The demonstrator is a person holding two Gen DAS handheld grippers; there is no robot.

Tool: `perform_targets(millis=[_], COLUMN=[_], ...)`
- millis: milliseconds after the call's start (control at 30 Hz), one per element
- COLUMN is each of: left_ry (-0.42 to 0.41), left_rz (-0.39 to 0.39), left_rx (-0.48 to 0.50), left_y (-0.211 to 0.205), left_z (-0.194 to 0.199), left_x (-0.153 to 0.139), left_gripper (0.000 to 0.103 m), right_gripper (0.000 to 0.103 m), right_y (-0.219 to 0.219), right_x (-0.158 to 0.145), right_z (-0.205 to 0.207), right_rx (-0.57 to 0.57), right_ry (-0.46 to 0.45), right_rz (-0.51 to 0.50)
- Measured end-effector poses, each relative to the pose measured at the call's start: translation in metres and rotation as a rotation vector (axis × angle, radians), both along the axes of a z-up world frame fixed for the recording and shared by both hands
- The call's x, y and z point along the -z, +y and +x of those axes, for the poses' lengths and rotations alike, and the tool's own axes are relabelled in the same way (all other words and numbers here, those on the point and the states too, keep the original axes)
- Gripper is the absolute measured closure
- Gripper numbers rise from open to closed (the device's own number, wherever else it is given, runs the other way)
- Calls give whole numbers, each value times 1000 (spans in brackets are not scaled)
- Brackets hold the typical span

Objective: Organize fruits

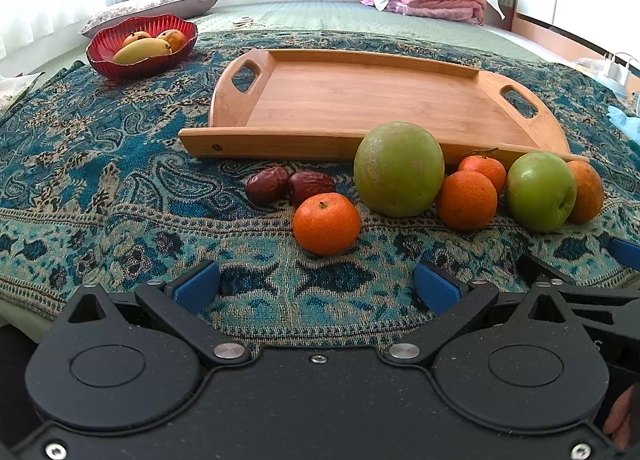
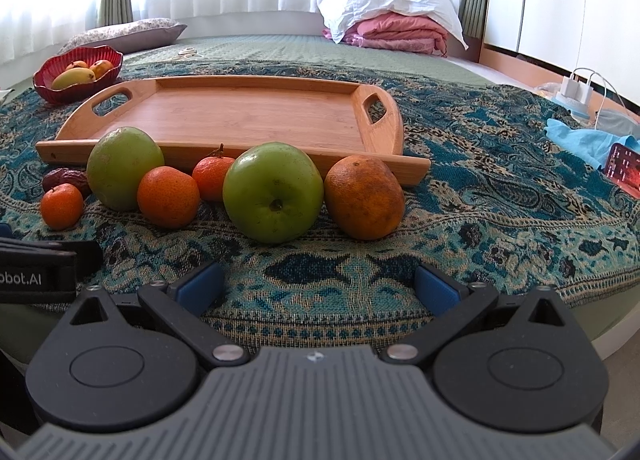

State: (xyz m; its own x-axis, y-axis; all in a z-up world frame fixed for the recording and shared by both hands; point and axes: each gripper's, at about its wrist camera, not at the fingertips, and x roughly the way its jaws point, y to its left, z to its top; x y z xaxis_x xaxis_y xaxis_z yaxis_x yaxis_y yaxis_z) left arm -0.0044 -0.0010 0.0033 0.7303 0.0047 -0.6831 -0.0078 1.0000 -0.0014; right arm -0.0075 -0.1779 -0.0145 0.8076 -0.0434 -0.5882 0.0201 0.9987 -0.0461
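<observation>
A row of fruit lies on the patterned cloth in front of an empty wooden tray point(image 1: 360, 107) point(image 2: 240, 115). In the left wrist view: two dark dates point(image 1: 288, 184), a small orange point(image 1: 326, 223), a large green citrus point(image 1: 399, 169), two more small oranges point(image 1: 466, 199), a green apple point(image 1: 540, 191). In the right wrist view the green apple point(image 2: 273, 191) and a dull orange point(image 2: 363, 197) lie nearest. My left gripper point(image 1: 318, 288) is open and empty, short of the small orange. My right gripper point(image 2: 318, 286) is open and empty, short of the apple.
A red bowl point(image 1: 120, 59) point(image 2: 48, 89) with a banana and other fruit stands at the back left. A pillow, folded pink bedding point(image 2: 396, 33), a blue cloth point(image 2: 580, 139), a phone point(image 2: 624, 169) and chargers lie around the bed's edges.
</observation>
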Motion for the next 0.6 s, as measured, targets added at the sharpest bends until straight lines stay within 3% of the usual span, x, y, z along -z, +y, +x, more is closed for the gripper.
perform_targets(millis=[333,433,600], left_ry=[-81,-101,-107], left_rz=[67,73,34], left_rx=[51,57,46], left_y=[-7,-6,0], left_z=[-3,-2,1], left_x=[-3,-5,-9], left_gripper=[4,10,32], right_gripper=[0,0,0], right_y=[9,6,0], right_x=[-1,-6,-18], right_z=[-4,-6,-14], right_rx=[46,34,5], right_ry=[-46,-60,-150], right_rz=[-21,-3,20])
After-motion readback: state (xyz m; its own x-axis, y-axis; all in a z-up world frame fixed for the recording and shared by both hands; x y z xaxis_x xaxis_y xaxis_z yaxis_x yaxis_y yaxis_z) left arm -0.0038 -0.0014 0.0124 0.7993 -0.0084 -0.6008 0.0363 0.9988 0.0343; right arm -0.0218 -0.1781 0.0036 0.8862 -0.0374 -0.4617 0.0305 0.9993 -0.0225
